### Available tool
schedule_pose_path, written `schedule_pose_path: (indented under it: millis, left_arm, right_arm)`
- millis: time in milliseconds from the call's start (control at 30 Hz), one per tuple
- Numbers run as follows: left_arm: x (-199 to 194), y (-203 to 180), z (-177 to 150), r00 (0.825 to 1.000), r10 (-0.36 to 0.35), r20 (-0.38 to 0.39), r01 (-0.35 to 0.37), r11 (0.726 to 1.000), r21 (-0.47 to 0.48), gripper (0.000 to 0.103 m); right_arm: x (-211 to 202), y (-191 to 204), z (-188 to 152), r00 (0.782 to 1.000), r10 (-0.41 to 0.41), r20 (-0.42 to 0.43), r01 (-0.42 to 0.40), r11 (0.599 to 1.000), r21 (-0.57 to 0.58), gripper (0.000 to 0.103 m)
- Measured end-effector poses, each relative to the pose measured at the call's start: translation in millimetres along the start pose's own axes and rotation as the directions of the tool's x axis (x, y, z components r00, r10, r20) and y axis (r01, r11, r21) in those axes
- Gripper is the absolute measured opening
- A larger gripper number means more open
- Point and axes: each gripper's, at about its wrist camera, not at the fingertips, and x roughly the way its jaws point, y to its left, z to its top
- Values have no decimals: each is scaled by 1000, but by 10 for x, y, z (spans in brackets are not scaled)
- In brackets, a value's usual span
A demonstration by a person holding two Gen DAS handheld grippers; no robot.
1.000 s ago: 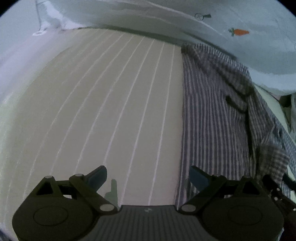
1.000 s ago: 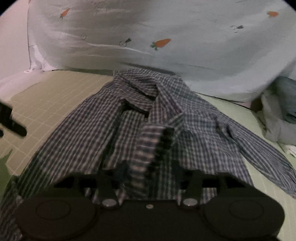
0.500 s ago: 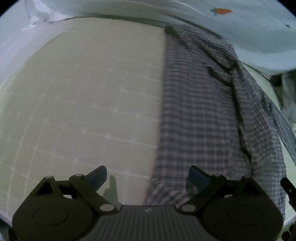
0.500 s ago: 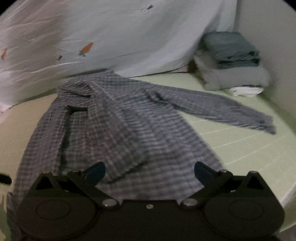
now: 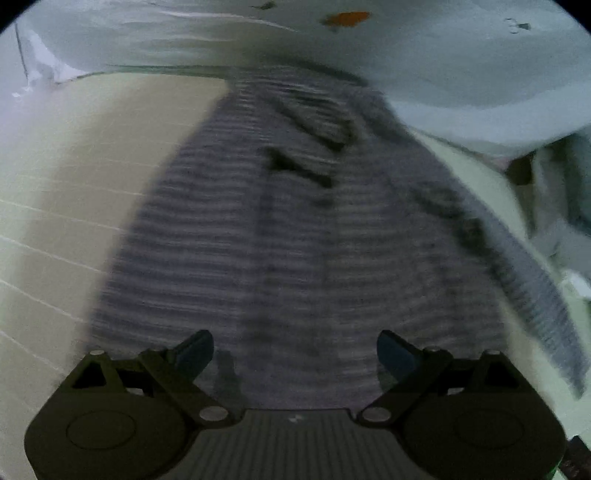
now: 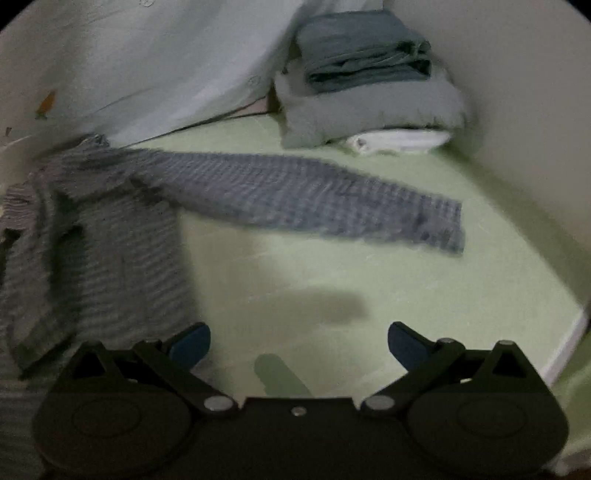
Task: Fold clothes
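Left tongs point(image 5: 294, 350) spread wide, gripping nothing, hanging over the lower hem of the checked shirt point(image 5: 288, 236). Shirt body filling the middle of the left view, blurred; collar up at 12 o'clock, one sleeve point(image 5: 524, 273) trailing off toward 4 o'clock. Pale green mat point(image 5: 74, 206) with thin white lines bare from 8 to 10 o'clock. Light blue sheet point(image 5: 443, 62) hanging behind at 12 o'clock, printed with an orange carrot point(image 5: 345, 18); no lettering legible.

Right tongs point(image 6: 299, 341) likewise wide apart and empty, over bare mat point(image 6: 369, 280) just right of the shirt point(image 6: 110, 258). Shirt body at 9 o'clock, its sleeve point(image 6: 314, 195) stretched flat across the mat toward 2 o'clock, cuff well apart from the tongs. Nothing lying between blue fingertips point(image 6: 190, 341) and sleeve but open mat and a soft shadow. Stack of folded laundry point(image 6: 369, 85) at 1 o'clock: grey-blue piece on top, fluffy pale piece under it, white piece at the bottom, against the wall point(image 6: 517, 92). Sheet point(image 6: 147, 62) at 11 o'clock with a small carrot print. No brand or label readable anywhere.
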Motion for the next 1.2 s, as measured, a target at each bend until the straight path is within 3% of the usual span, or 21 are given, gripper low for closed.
schedule_pose_path:
  millis: [100, 333, 400, 433, 500, 533, 567, 700, 800, 867, 933, 1033, 1133, 1200]
  left_arm:
    - [116, -371, -76, 999, -36, 1, 37, 999, -19, 92]
    - [421, -833, -92, 997, 70, -16, -70, 997, 13, 84]
    - [520, -892, -89, 994, 108, -30, -107, 994, 25, 72]
    - [565, -869, -87, 992, 122, -45, -121, 992, 18, 59]
    - [578, -819, -79, 993, 118, -30, -118, 993, -2, 43]
    - [532, -783, -62, 996, 85, -24, -85, 996, -15, 21]
    - [486, -748, -45, 999, 52, -17, -52, 998, -27, 8]
    - [251, -594, 9, 995, -92, 30, 94, 993, -68, 7]
    - [-60, -276, -10, 958, -267, 105, 282, 942, -184, 7]
    - [-234, 9, -86, 916, -362, 175, 399, 873, -280, 7]
    - [-382, 371, -195, 874, -412, 258, 483, 793, -371, 8]
    - [-406, 857, -340, 901, -352, 255, 434, 753, -495, 11]
    - [-327, 1280, -476, 957, -246, 154, 290, 766, -574, 21]
    - [-303, 1488, -523, 964, -238, 118, 261, 762, -592, 21]
  right_arm:
    - [140, -310, 162, 1000, 0, 12, 0, 999, -40, 103]
    - [293, -727, 144, 999, 19, -37, -22, 996, -86, 103]
    - [344, -781, 134, 998, 31, -56, -35, 996, -84, 103]
    - [369, -808, 129, 997, 37, -65, -42, 996, -83, 103]
    - [372, -836, 138, 998, 39, -58, -44, 995, -87, 103]
    - [362, -834, 132, 998, 41, -53, -46, 995, -93, 103]
    - [358, -830, 127, 998, 43, -49, -48, 994, -99, 103]
    - [372, -797, 124, 998, 49, -50, -53, 995, -90, 103]
    - [371, -712, 128, 997, 58, -45, -62, 994, -86, 103]
    - [366, -615, 142, 997, 68, -41, -71, 994, -85, 103]
    - [338, -462, 138, 996, 78, -38, -81, 994, -79, 103]
    - [274, -200, 99, 995, 91, -31, -92, 993, -67, 103]
    - [204, 64, 53, 994, 102, -27, -104, 993, -56, 103]
    - [141, 243, 8, 994, 107, -27, -108, 993, -56, 103]
